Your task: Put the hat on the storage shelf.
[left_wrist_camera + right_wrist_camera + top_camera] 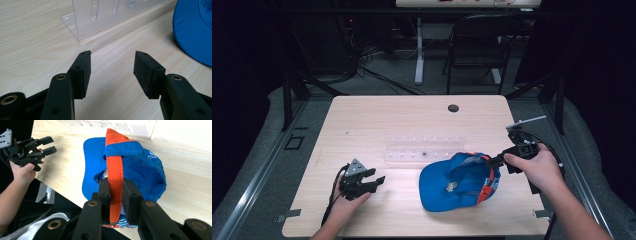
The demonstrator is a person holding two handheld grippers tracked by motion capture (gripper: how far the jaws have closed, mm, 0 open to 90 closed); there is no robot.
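Blue cap (459, 182) is the thing being worked on. It lies upside down on the table (377, 112), close to the front right corner, with its flat brim toward the front edge. Its back part is tipped up off the wood.

An orange strap (115, 173) runs across the back of the cap. The right gripper (117, 195) has its jaws squeezed tight on this strap, and the strap goes straight up between the two black pads. So the grab is done. I think the lift has only begun, because most of the cap seems to rest on the table.

Behind the cap, near the middle of the table, stands a clear plastic rack (424, 148) with small slots. Nothing hangs on it. My guess is that the cap should go there, but I cannot be sure. That part is left to do.

The left gripper (373, 181) sits low near the front left part of the table, well apart from the cap. Its jaws stand wide and hold nothing. In the left gripper view the rack (100, 15) is just ahead and the cap's brim (193, 32) is off to one side.
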